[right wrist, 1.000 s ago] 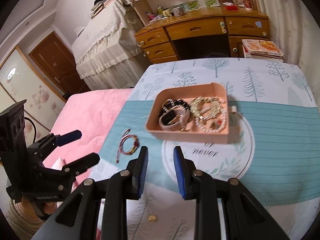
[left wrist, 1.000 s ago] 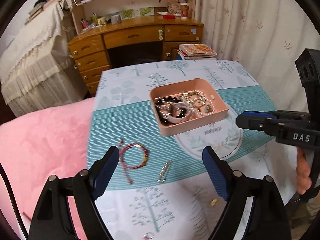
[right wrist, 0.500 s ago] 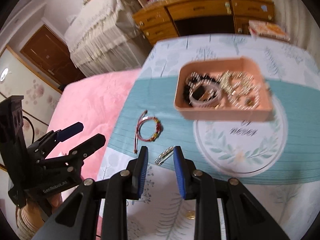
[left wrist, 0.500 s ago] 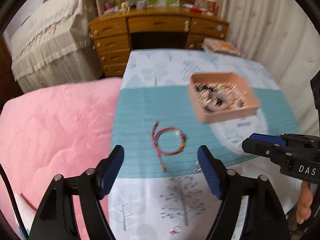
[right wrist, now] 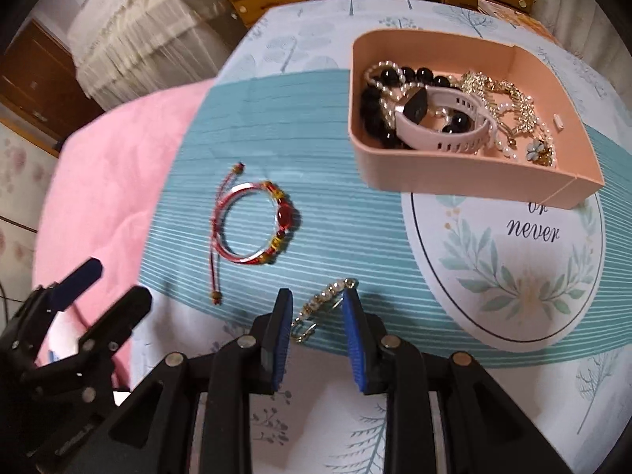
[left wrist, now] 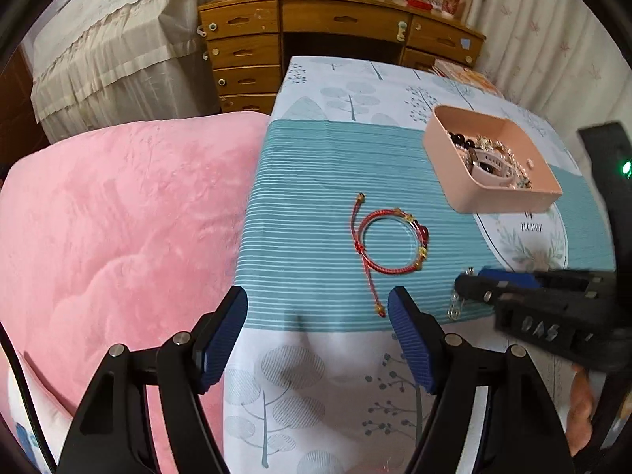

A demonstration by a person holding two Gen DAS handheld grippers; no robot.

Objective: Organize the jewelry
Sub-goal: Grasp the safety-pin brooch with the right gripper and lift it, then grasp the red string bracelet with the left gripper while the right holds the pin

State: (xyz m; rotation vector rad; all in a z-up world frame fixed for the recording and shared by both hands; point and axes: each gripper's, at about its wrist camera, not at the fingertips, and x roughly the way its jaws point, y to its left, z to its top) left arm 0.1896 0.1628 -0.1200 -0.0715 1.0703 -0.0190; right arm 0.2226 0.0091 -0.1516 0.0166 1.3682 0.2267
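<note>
A red string bracelet (left wrist: 389, 241) (right wrist: 252, 229) lies flat on the teal-striped tablecloth (left wrist: 316, 181). My left gripper (left wrist: 316, 316) hovers just short of it, open, with nothing between its fingers. A pearl hair clip (right wrist: 320, 308) lies on the cloth between the tips of my right gripper (right wrist: 316, 316). Its jaws stand narrowly apart and do not press on the clip. The pink tray (right wrist: 454, 177) (left wrist: 501, 201) at the back right holds a pale watch (right wrist: 434, 126), black beads, pearls and gold pieces. The left wrist view shows the right gripper (left wrist: 474, 288) over the clip.
A pink quilt (left wrist: 118, 237) lies left of the table edge. A wooden desk with drawers (left wrist: 316, 27) stands behind the table, and a curtain (left wrist: 553, 39) hangs at the right. The left gripper (right wrist: 98, 288) sits low at the left of the right wrist view.
Both grippers have come down toward the table. The left one swung toward the red bracelet and its jaws narrowed a little. The right one dropped over the pearl clip.
</note>
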